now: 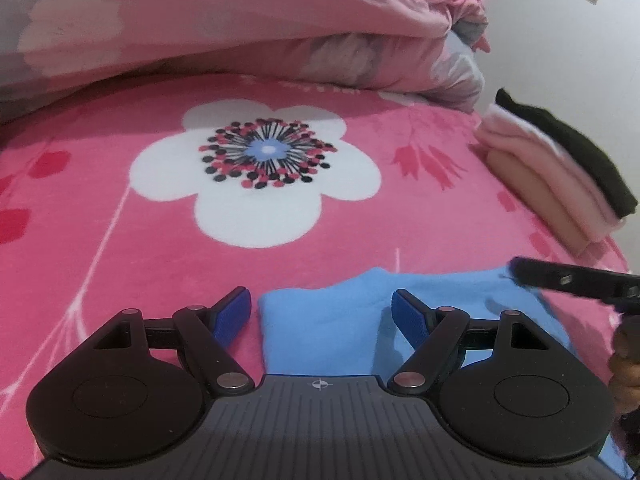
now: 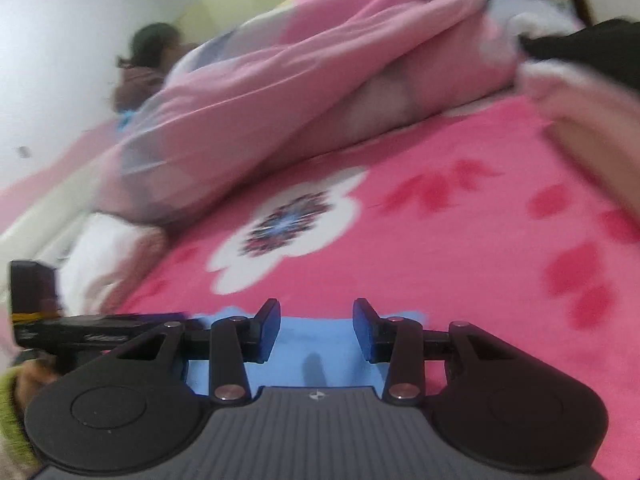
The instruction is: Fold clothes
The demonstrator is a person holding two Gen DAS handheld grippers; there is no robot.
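Left gripper (image 1: 321,316): we hold its jaws wide apart, nothing between the pads; they straddle the blue garment's near-left part.
Right gripper (image 2: 316,330): we hold it partly open and empty; blue cloth lies under the gap.
Blue garment (image 1: 340,320): it lies flat on the pink blanket (image 1: 120,280) directly below and ahead of both grippers, its long axis running left to right across our reach.
Nearer hand: we judge both about equally close, left over the left end, right toward the right end.
Folded stack (image 1: 560,176): pink pieces with a black one on top, well apart at far right.
Rumpled quilt (image 1: 240,32): beyond everything.
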